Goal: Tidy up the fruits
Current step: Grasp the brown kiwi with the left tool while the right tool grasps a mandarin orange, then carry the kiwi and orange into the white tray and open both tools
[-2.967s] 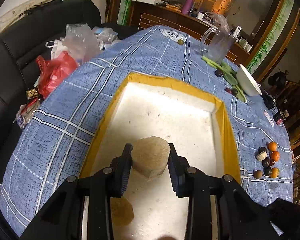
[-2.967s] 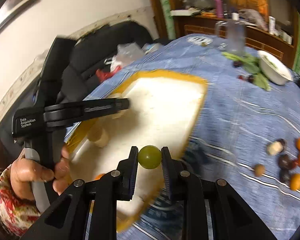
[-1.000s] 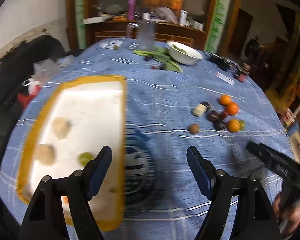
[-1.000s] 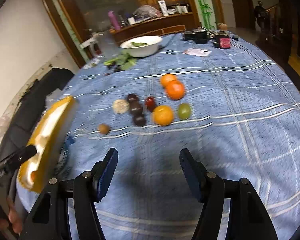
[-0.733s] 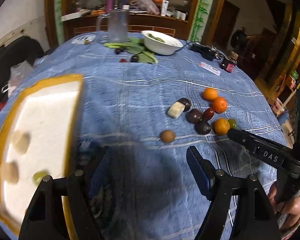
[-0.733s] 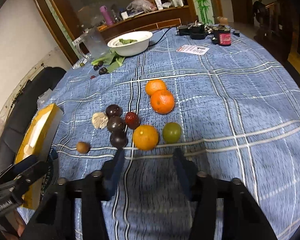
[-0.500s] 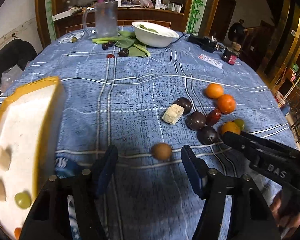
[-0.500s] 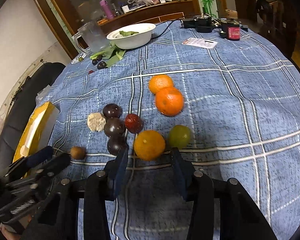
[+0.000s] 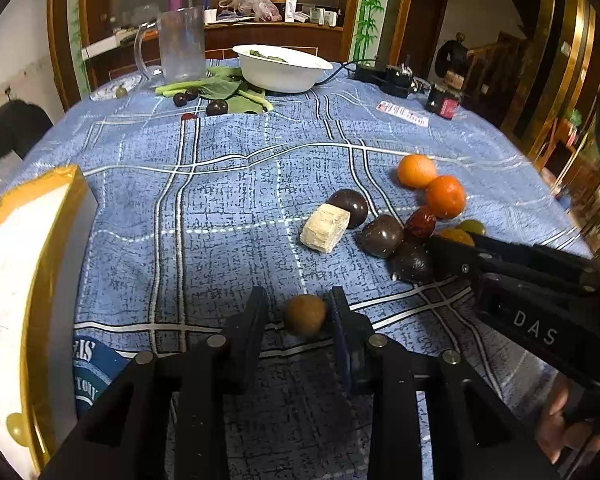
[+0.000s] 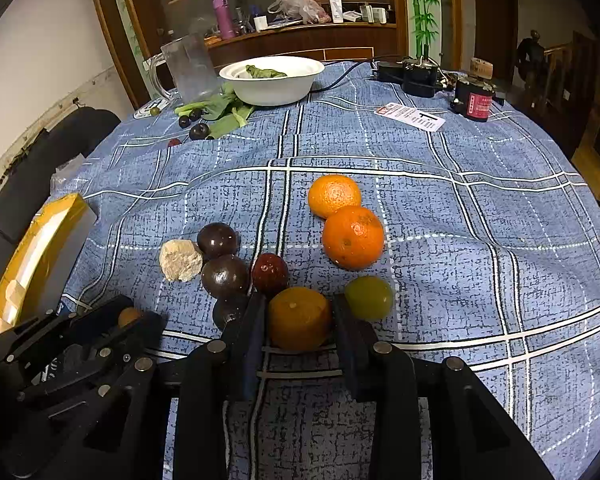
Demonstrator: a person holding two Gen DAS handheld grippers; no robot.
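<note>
Both tongs have dropped onto fruit in the last second. Left tongs straddle the small brown fruit lying alone nearest the tray; the right finger touches it, the left stands off, so they are not yet clamped. Right tongs have narrowed around the near orange, pads against its sides; I judge that a grip. Three seconds ago each held a piece over the tray; a green fruit now lies there, so this is the next pair to carry left. Beyond sit two oranges, dark plums and a pale block. "DAS" reads on the right tool; the cloth print is partly hidden.
</note>
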